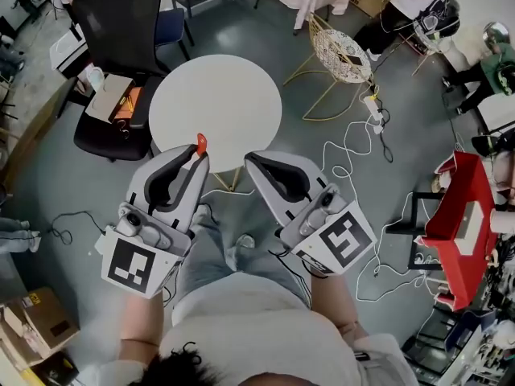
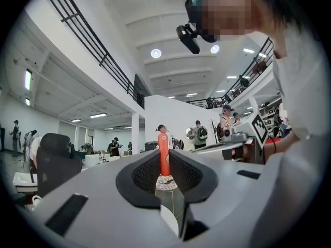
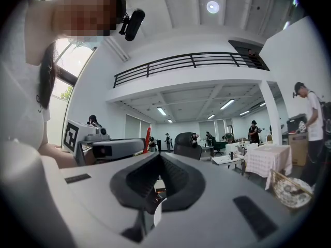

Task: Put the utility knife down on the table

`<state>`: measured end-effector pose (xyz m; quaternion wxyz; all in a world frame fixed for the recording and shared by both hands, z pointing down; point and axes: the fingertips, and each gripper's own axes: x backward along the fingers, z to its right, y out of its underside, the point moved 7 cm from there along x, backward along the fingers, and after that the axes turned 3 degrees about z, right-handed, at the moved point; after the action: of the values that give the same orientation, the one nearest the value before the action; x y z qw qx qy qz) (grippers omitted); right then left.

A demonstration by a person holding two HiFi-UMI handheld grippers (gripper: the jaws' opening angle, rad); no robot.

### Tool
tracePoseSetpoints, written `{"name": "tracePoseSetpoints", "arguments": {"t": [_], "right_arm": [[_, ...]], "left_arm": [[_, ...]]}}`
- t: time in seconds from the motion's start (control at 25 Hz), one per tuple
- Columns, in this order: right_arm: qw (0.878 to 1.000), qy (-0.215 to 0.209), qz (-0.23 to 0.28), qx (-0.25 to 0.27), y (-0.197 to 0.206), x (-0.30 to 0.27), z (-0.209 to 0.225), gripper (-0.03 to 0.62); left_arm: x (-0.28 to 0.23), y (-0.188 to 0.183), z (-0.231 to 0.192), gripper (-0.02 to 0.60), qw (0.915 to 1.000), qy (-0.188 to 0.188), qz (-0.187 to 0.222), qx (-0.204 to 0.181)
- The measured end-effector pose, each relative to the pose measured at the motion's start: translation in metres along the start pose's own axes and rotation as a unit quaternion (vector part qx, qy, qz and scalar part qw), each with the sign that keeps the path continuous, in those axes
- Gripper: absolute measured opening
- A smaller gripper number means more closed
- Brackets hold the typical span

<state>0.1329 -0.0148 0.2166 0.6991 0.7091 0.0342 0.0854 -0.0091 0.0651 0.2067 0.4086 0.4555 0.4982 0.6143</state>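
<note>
Head view, looking steeply down. Round white bench point(image 1: 233, 95) just beyond the two grippers, its top bare. Black office chair point(image 1: 121, 22) at far left. Wire chair point(image 1: 342, 55) at far right. Loose cables point(image 1: 354, 151) on the floor to the right.

Left hand-held gripper point(image 1: 197, 158): jaws clamped on the utility knife point(image 1: 201, 143). Its orange end pokes out past the tips, and in the head view it lies over the near edge of the bench. In the left gripper view the knife point(image 2: 164, 154) stands upright between the dark pads, pinched low on its body. No blade visible, so I cannot tell whether it is extended.

Right hand-held gripper point(image 1: 251, 161): jaws drawn together, nothing between them. The right gripper view point(image 3: 158, 159) confirms this. It is held beside the left one, apart from it and idle.

Step in hand, as I judge it: the carry, before the put-down. The knife is gripped and not yet on the bench, and both grippers appear held up near the body, above the bench top.

Next move calls for:
- reaching the left gripper forward over bare bench, away from the rim
- lowering it until the knife bears on the surface
- tipping the knife from upright towards flat, so it neither drops nor rolls
- parting the jaws only then

The right gripper is not needed.
</note>
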Motion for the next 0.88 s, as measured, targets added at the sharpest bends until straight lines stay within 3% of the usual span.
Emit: {"name": "tracePoseSetpoints", "arguments": {"t": [0.28,0.88], "right_arm": [[1.0,0.025,-0.012,0.0,0.007,-0.037,0.02,0.008],[0.991,0.127,-0.029,-0.012,0.027,-0.16,0.073,0.008]], "left_arm": [[-0.025,0.013,-0.044,0.057,0.9995,0.028,0.009,0.005],[-0.09,0.069,-0.181,0.057,0.9878,0.149,-0.037,0.024]]}}
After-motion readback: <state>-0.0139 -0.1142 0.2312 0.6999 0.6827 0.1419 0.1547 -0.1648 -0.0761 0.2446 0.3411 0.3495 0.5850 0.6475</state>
